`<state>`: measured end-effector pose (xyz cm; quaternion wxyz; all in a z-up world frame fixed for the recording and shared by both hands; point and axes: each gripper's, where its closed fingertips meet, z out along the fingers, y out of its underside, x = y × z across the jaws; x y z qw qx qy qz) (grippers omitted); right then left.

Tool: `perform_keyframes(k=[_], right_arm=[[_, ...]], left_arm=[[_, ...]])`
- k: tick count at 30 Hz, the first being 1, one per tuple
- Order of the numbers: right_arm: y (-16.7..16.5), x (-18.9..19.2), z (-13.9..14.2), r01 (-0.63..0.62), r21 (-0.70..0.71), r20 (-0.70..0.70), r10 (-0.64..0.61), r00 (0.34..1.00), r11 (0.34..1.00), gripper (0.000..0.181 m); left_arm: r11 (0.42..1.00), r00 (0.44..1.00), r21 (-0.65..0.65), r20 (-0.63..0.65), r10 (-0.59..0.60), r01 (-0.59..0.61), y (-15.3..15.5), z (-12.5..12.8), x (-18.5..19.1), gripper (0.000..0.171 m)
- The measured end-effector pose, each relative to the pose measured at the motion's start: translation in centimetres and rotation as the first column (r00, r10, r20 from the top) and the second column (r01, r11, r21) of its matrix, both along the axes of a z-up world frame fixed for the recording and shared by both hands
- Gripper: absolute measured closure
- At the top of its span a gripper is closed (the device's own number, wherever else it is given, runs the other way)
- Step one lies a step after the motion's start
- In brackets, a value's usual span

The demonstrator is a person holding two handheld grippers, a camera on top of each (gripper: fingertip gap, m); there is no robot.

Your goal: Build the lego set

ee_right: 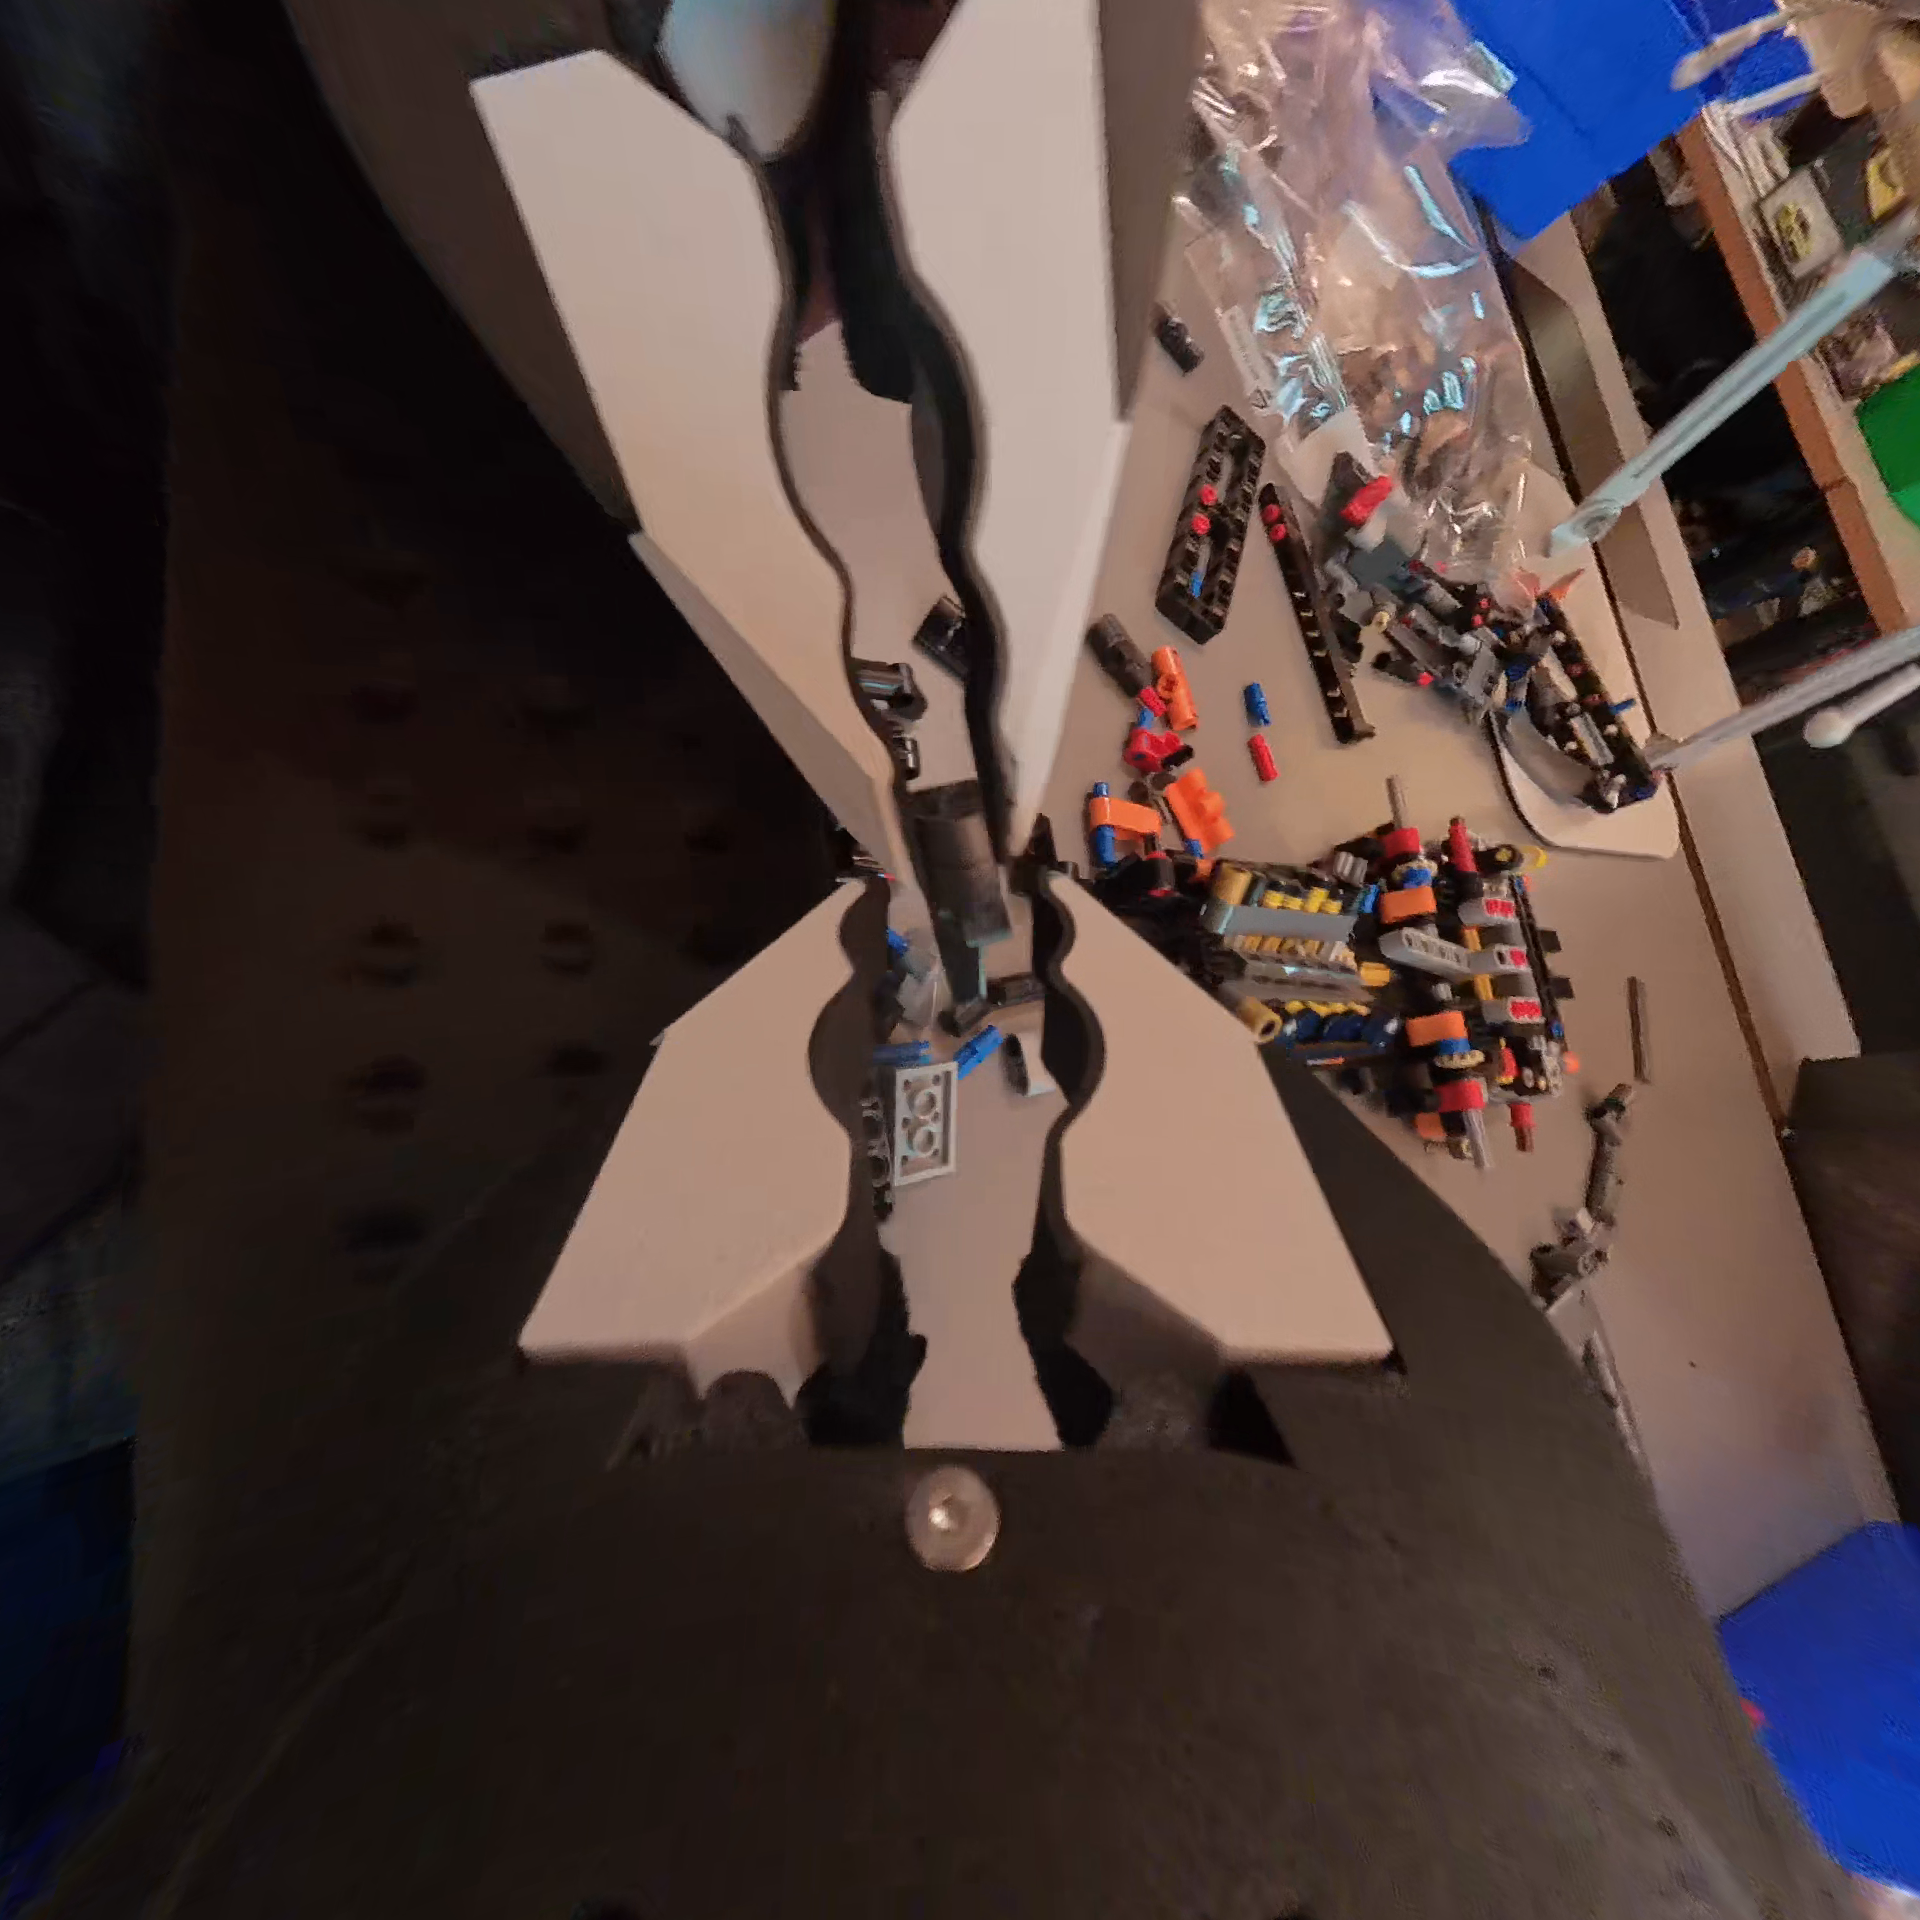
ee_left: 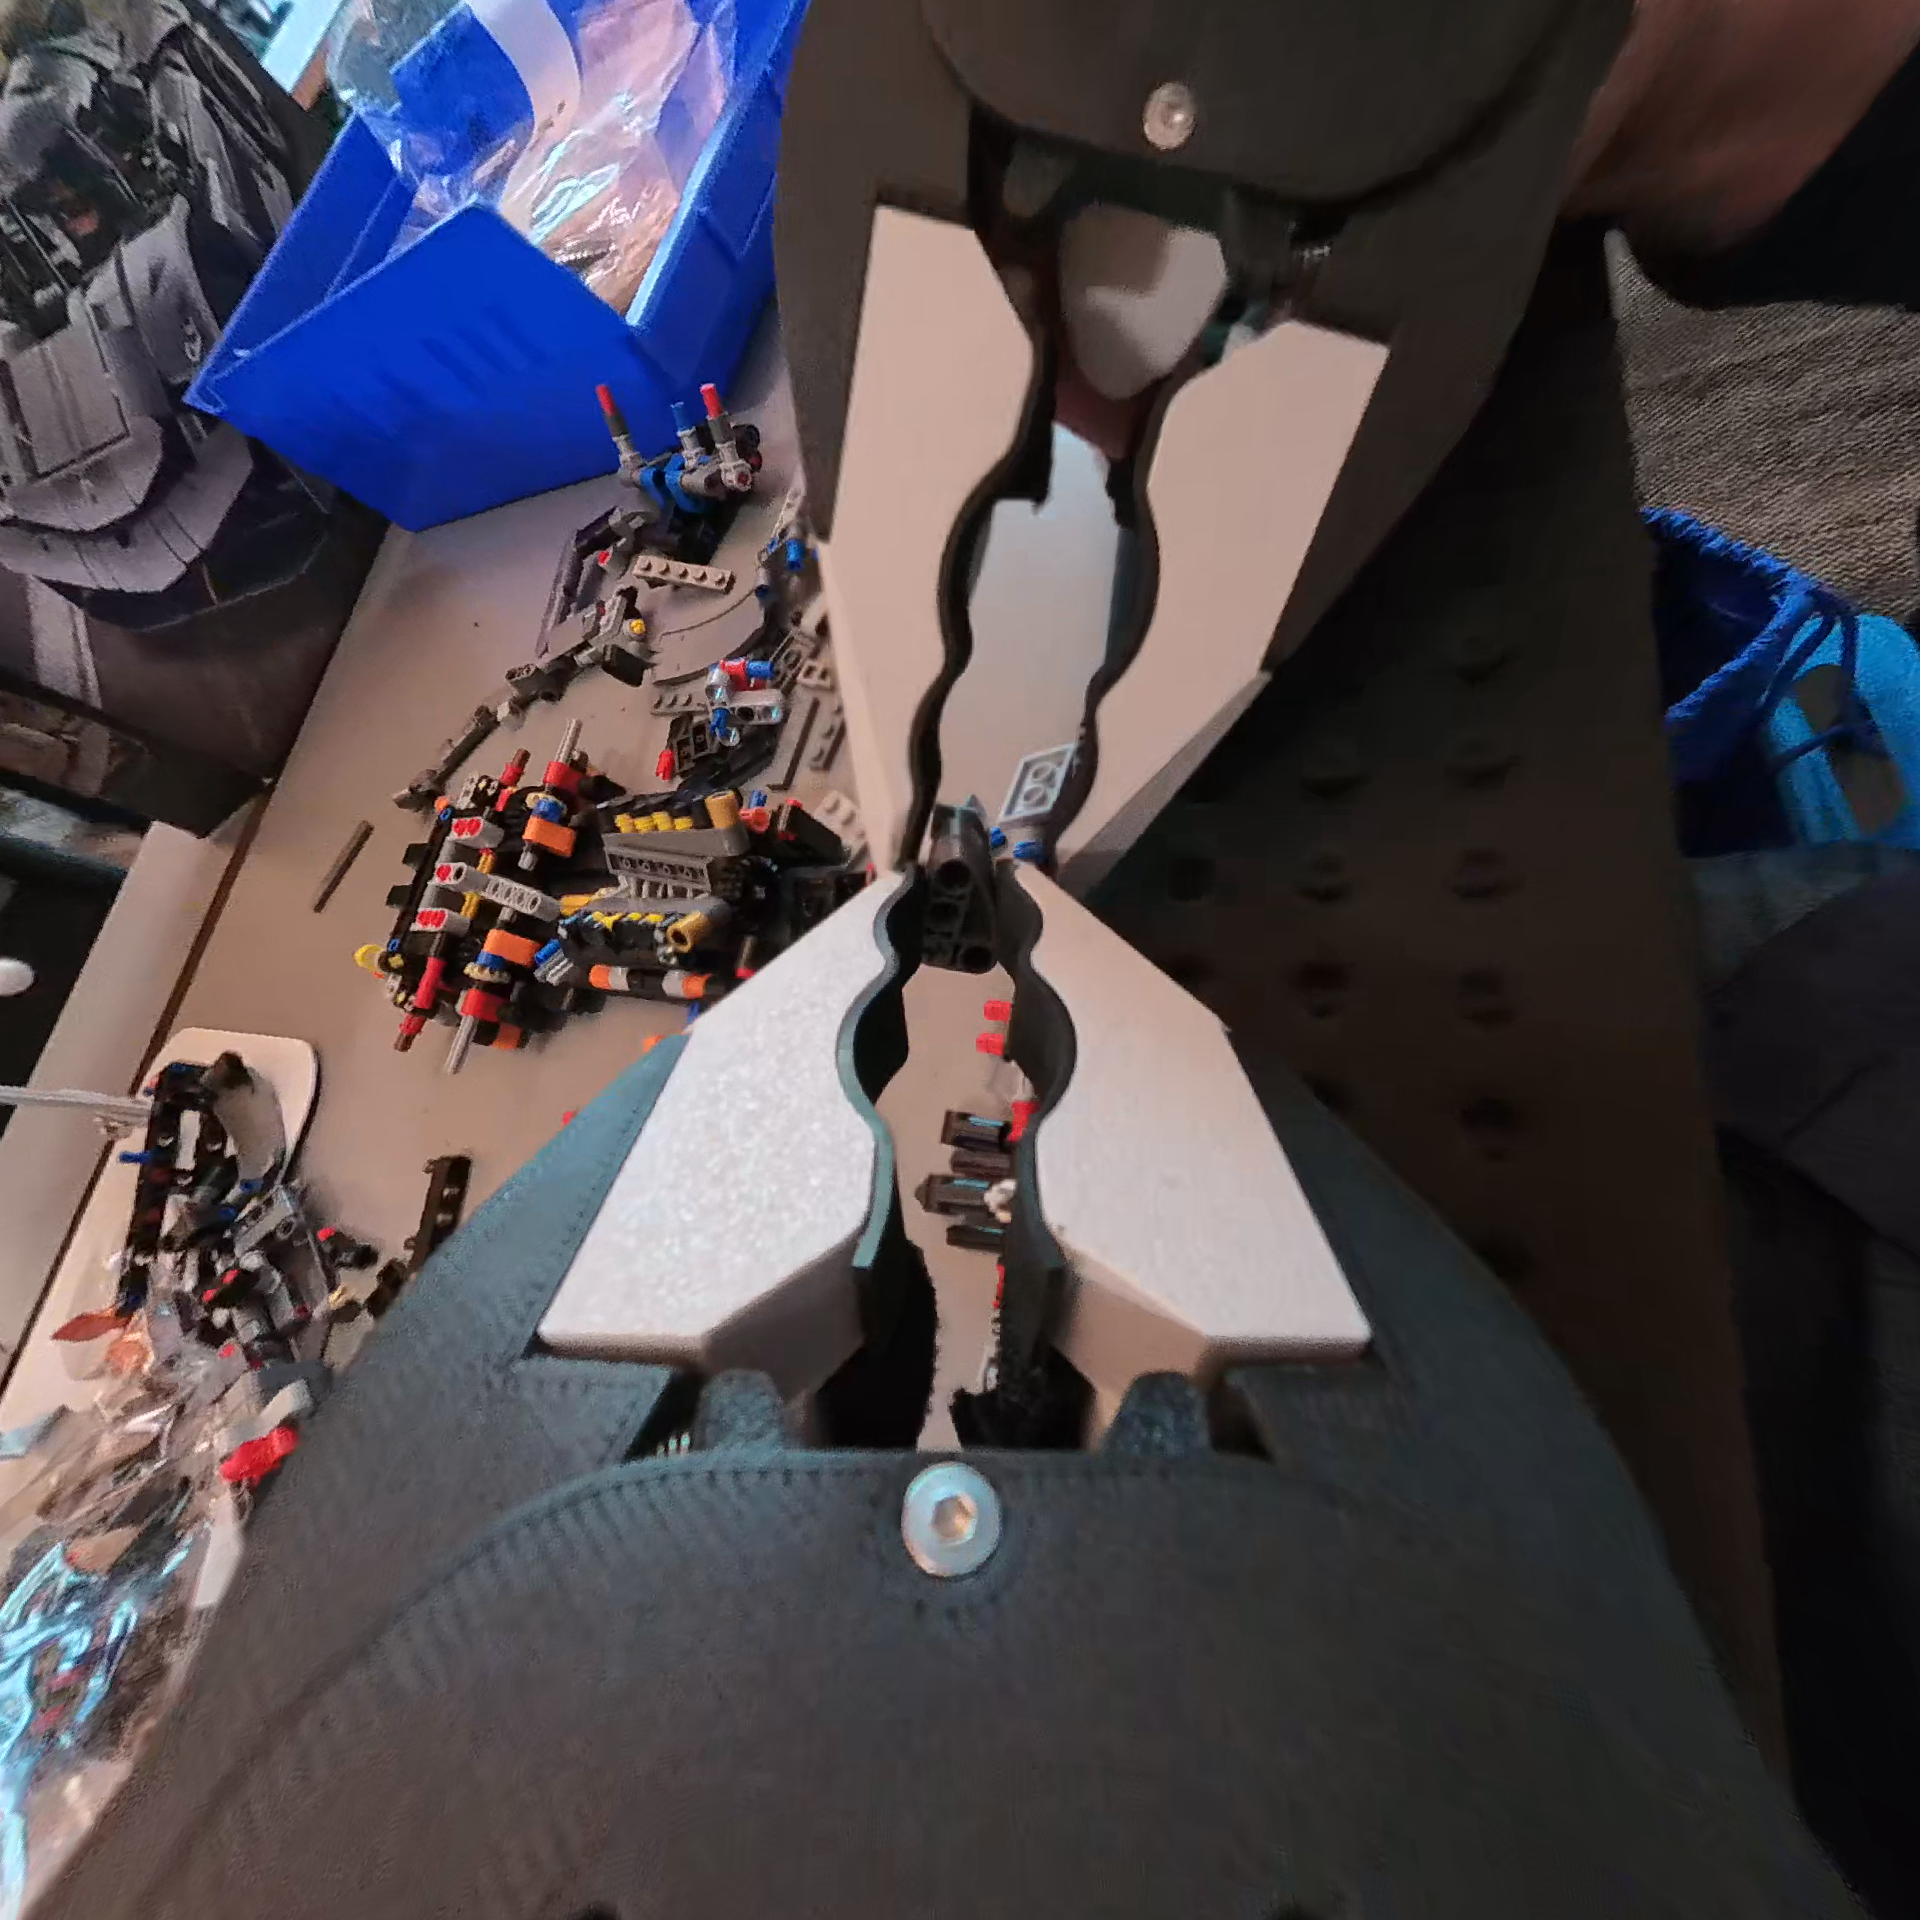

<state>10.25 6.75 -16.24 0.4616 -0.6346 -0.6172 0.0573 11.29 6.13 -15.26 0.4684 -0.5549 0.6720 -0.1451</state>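
Observation:
My left gripper [ee_left: 958, 883] is shut on a short black Technic beam [ee_left: 956, 909] and holds it above the grey table [ee_left: 312, 727]. My right gripper [ee_right: 951, 883] meets it tip to tip. Its jaws stand a little apart on either side of the same beam [ee_right: 961, 862], with a small gap on each side. The right gripper also shows from above in the left wrist view [ee_left: 977, 847], and the left gripper shows in the right wrist view [ee_right: 956, 810]. The colourful part-built model [ee_left: 582, 894] lies flat on the table, to the right in the right wrist view [ee_right: 1382, 966].
Below the grippers lie a light grey 2x2 plate [ee_right: 925, 1122] and blue pins. Orange and red pieces [ee_right: 1195, 810], a black frame [ee_right: 1210, 520], a second sub-assembly [ee_right: 1507, 644], plastic bags [ee_right: 1351, 260], a blue bin [ee_left: 447, 353] and a set box [ee_left: 94, 312] surround the model. My left and right fingertips are right by each other.

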Motion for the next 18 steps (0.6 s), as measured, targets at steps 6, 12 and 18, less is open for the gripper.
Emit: perform_keyframes(k=[6, 12, 18], right_arm=[[0.1, 0.1, -0.8, 0.011, -0.027, 0.04, -0.01, 0.999, 1.0, 0.168], [-0.4, 0.1, -0.8, -0.002, -0.051, 0.02, 0.003, 1.0, 0.999, 0.171], [-0.7, -0.2, -0.8, -0.018, -0.039, 0.014, 0.018, 1.0, 0.999, 0.171]], left_arm=[[1.0, 0.998, 0.016, -0.06, 0.0, 0.001, 0.1, -0.6, -0.2, 0.16], [0.999, 0.998, 0.002, -0.046, -0.045, 0.045, -0.6, -0.4, -0.4, 0.16], [0.996, 0.998, -0.081, -0.038, -0.042, 0.039, -0.9, -0.4, -0.8, 0.16]])
